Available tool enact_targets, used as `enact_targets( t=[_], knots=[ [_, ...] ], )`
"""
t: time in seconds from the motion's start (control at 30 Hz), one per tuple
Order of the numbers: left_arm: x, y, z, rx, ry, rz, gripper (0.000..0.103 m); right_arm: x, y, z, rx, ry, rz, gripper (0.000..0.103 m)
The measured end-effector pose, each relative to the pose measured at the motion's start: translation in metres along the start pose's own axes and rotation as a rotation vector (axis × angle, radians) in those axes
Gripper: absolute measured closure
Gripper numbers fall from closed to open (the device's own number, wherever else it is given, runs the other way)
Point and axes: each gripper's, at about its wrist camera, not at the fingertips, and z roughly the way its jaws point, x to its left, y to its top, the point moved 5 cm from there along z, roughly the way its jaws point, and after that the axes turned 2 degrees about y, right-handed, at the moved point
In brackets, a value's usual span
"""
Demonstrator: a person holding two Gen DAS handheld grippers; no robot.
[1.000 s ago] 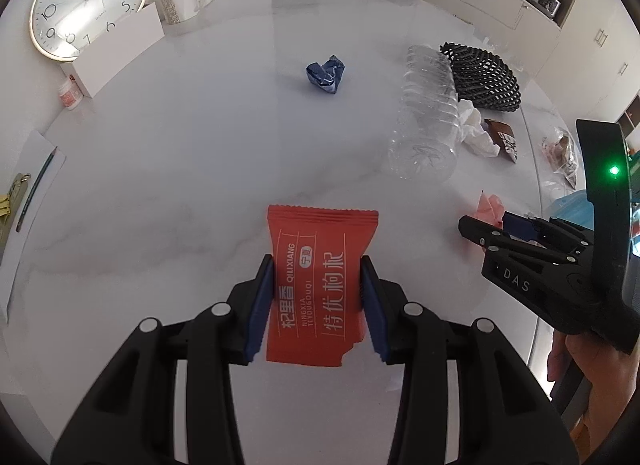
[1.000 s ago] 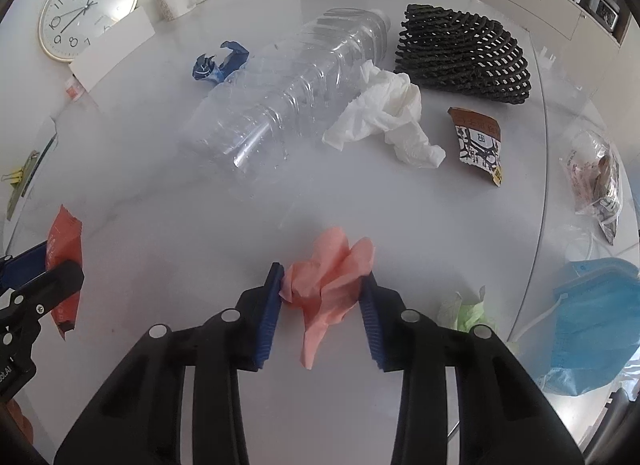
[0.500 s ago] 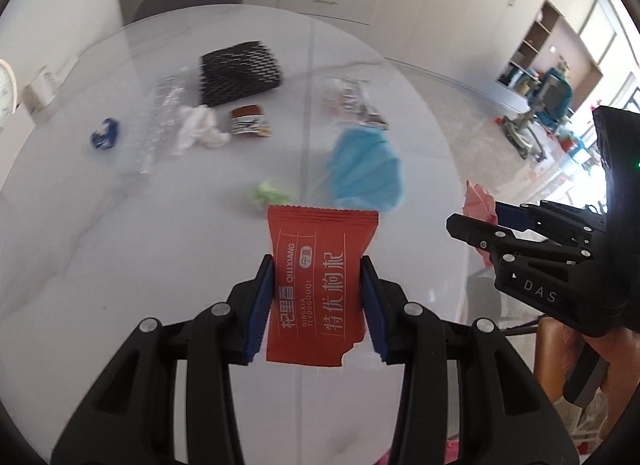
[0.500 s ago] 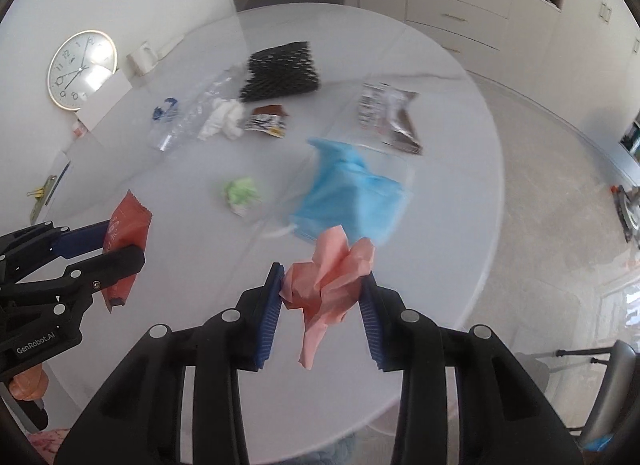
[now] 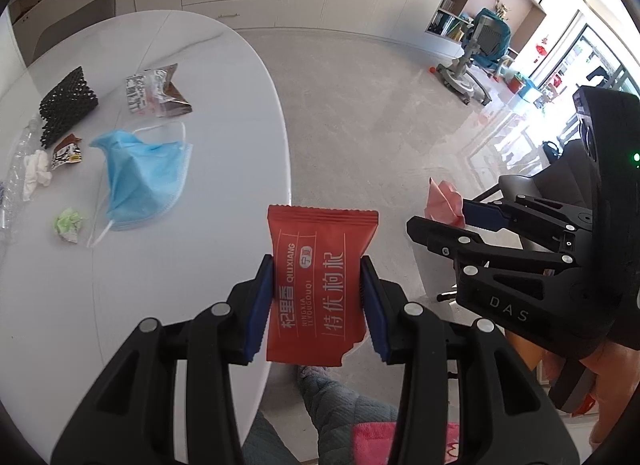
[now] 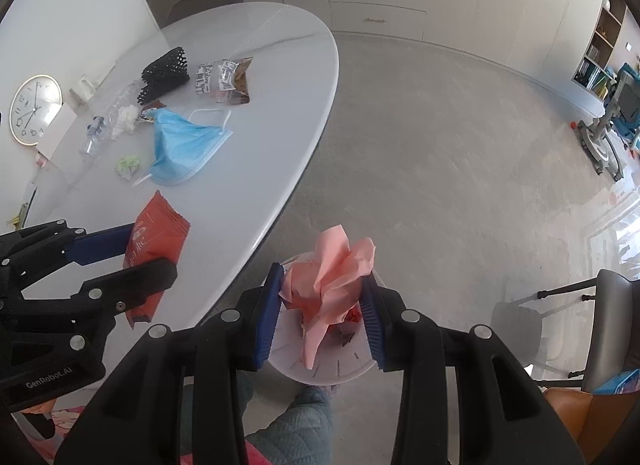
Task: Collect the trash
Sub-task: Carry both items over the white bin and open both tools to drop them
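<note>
My left gripper (image 5: 318, 265) is shut on a red snack wrapper (image 5: 320, 277), holding it upright just past the white table's rim (image 5: 276, 137). In the right wrist view my right gripper (image 6: 324, 289) is shut on a crumpled pink paper (image 6: 332, 277), directly above a white waste bin (image 6: 320, 365) on the floor with scraps inside. Each view shows the other tool: the right gripper (image 5: 438, 215) with the pink paper (image 5: 442, 201), and the left gripper (image 6: 152, 251) with the red wrapper (image 6: 156, 241) over the table edge.
On the table (image 6: 280, 105) lie a blue face mask (image 6: 180, 145), a green paper ball (image 6: 128, 165), a black foam net (image 6: 164, 73), a clear snack bag (image 6: 224, 79), a tissue and a bottle. A chair (image 6: 600, 325) stands right of the bin; a person's slippered foot (image 6: 308, 417) is below.
Both grippers have swung off the tabletop toward its edge and the floor, each keeping its piece of trash. The white bin has come into view under the right gripper.
</note>
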Motion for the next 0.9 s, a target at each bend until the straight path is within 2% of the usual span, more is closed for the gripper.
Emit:
enact_targets(
  t=[0.17,0.23,0.3,0.37,0.43,0.57,0.73,0.87,0.9],
  knots=[
    [-0.020,-0.004,0.010,0.026,-0.002,0.009,0.062,-0.013,-0.006,0.002,0.011,0.019,-0.009,0.065],
    [-0.026,-0.005,0.015,0.048,-0.008,0.010,0.059,-0.015,-0.008,0.003,0.014,0.029,-0.012,0.065],
    [-0.027,-0.006,0.017,0.058,-0.004,0.005,0.047,-0.015,-0.009,0.005,0.017,0.035,-0.016,0.065],
    [-0.030,-0.006,0.017,0.052,0.002,0.000,0.039,-0.016,-0.010,0.006,0.020,0.040,-0.019,0.064],
    [-0.034,-0.008,0.015,0.047,0.003,0.003,0.038,-0.019,-0.011,0.006,0.021,0.041,-0.019,0.064],
    [-0.035,-0.010,0.011,0.045,0.025,-0.001,0.029,-0.020,-0.012,0.007,0.023,0.048,-0.015,0.064],
    [-0.023,-0.011,0.000,0.030,0.049,-0.025,0.029,-0.014,-0.012,0.010,0.029,0.063,-0.026,0.063],
    [-0.007,-0.013,-0.014,0.005,0.108,-0.038,0.028,-0.005,-0.016,0.014,0.046,0.083,-0.040,0.061],
    [-0.001,-0.013,-0.017,0.002,0.117,-0.047,0.028,-0.003,-0.017,0.016,0.055,0.089,-0.044,0.057]
  ],
)
